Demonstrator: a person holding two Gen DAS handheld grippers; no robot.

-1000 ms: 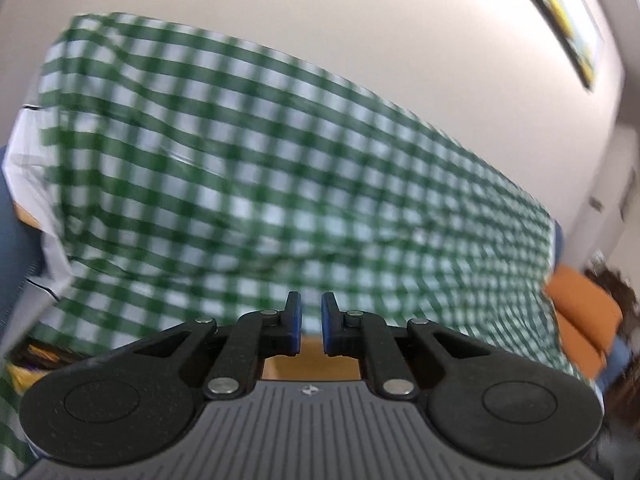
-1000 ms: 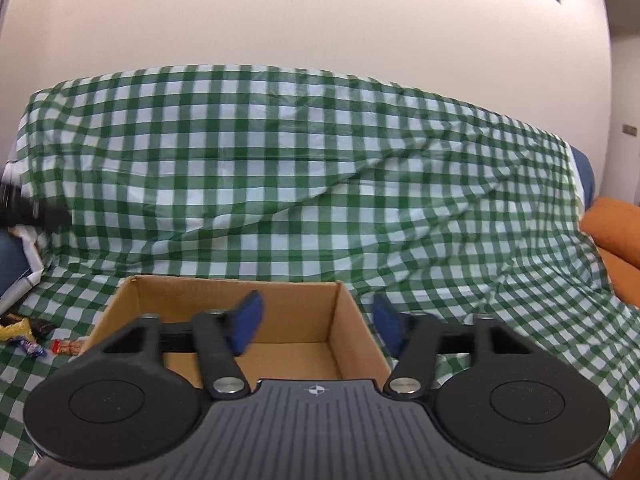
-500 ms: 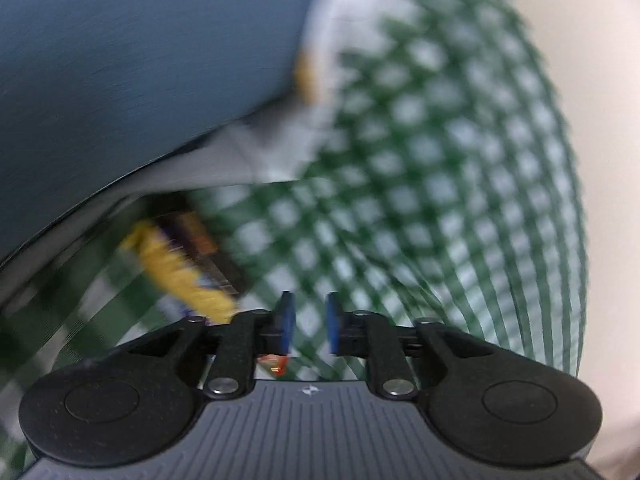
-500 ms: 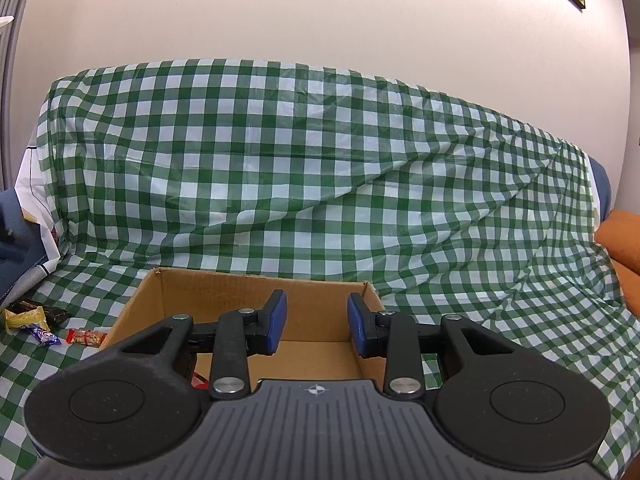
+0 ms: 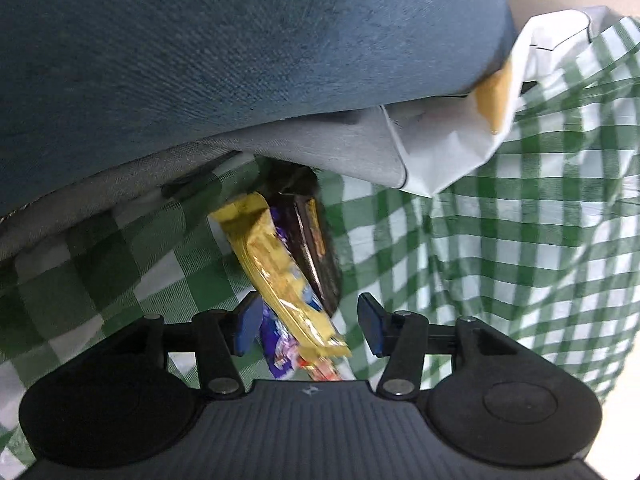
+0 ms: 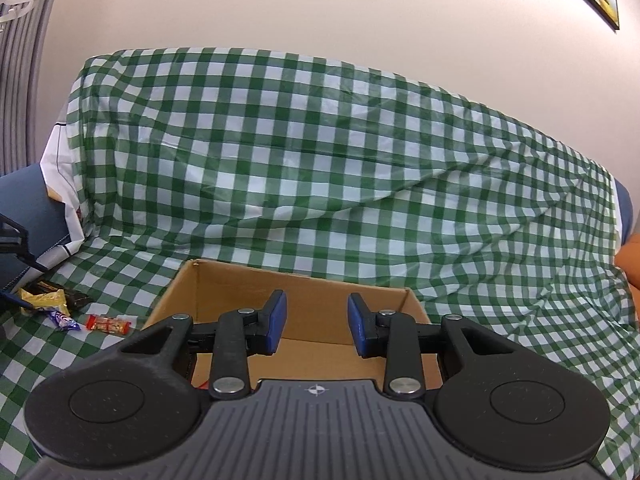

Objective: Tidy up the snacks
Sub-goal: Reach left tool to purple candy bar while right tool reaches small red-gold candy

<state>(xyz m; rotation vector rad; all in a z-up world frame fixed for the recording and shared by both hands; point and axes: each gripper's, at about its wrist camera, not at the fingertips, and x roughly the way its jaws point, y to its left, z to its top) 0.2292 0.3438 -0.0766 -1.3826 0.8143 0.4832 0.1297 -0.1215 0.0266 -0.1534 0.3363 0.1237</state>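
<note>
In the left wrist view my left gripper is open, its fingers on either side of a yellow snack packet. A dark chocolate bar lies beside the packet, and a purple candy and a red candy lie under it. In the right wrist view my right gripper is open and empty above an open cardboard box. The same snacks show at the far left: yellow packet, dark bar, purple candy, red candy.
A green and white checked cloth covers the sofa seat and back. A blue cushion with a white cloth edge overhangs the snacks. An orange cushion sits at the far right.
My left gripper swung from the sofa back down to the snack pile and opened around the yellow packet. My right gripper narrowed, then opened wider, and the box view shifted a little.
</note>
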